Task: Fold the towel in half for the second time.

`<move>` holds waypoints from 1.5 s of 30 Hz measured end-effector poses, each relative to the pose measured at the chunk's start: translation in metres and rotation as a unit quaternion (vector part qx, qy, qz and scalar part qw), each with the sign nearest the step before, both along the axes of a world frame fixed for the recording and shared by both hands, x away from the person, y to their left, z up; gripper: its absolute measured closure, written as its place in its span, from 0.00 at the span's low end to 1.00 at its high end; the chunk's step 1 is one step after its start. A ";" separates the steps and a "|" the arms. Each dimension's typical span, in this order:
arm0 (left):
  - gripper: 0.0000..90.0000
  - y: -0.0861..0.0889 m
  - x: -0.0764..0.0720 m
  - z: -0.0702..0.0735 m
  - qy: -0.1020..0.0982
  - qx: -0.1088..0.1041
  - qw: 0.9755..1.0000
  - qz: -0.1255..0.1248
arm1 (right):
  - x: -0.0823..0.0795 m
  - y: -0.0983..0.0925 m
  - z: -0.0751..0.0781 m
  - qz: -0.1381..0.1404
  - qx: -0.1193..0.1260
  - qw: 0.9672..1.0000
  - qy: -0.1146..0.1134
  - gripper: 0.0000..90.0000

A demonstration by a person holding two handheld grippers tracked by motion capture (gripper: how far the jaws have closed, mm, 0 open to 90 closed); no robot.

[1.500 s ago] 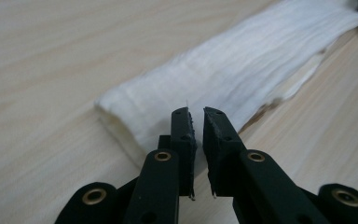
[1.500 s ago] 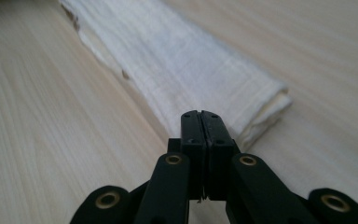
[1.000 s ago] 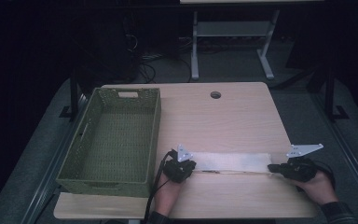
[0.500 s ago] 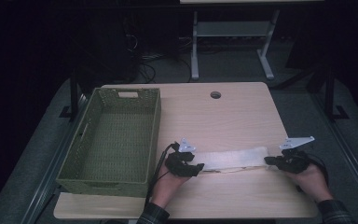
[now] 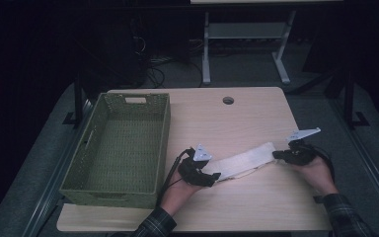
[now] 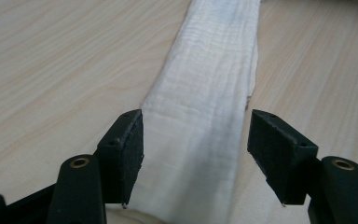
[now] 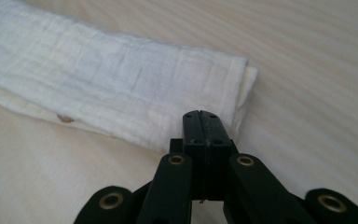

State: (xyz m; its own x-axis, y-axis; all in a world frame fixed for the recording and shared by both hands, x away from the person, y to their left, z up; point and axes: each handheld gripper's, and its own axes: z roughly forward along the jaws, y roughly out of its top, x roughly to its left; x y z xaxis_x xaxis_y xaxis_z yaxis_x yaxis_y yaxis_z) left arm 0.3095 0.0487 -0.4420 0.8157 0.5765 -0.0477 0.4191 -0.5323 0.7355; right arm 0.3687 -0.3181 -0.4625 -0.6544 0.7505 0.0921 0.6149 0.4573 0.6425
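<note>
Lying left–right, folded cloth — right gripper clamped on its right end, left gripper just opened, jaws astride.

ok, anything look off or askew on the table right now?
The folded cloth lies slanted across the table, not square to its edge. The left hand-held gripper has just been opening, its pads clear of the cloth between them; the right hand-held gripper is shut at the far end. There is a small brown spot near one fold. Nothing spilled.
</note>
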 end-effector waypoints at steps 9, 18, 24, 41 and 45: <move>0.40 0.003 0.001 -0.007 -0.002 0.005 1.000 0.010 | 0.036 0.015 -0.001 0.008 -0.003 1.000 -0.009 1.00; 0.45 0.005 0.006 -0.008 0.009 0.001 1.000 0.030 | 0.057 0.024 -0.001 0.019 0.002 1.000 -0.015 0.93; 0.62 0.005 0.010 -0.008 0.008 0.011 0.999 0.036 | 0.046 0.019 0.009 0.010 0.018 0.999 -0.034 0.75; 0.96 0.001 0.012 -0.017 0.056 0.037 0.997 0.024 | 0.032 0.008 0.022 0.014 0.044 0.996 -0.073 0.48; 0.96 -0.001 0.005 -0.017 0.065 0.031 0.997 -0.002 | 0.032 0.009 0.022 0.018 0.046 0.996 -0.073 0.47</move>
State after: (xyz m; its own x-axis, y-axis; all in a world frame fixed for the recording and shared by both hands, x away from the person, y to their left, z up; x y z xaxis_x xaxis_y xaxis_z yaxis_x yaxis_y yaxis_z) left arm 0.3142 0.0477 -0.4594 0.8075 0.5782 -0.1167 0.5060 -0.5775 0.6406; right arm 0.4005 -0.3096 -0.4404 -0.6927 0.7186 0.0612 0.4960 0.4130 0.7638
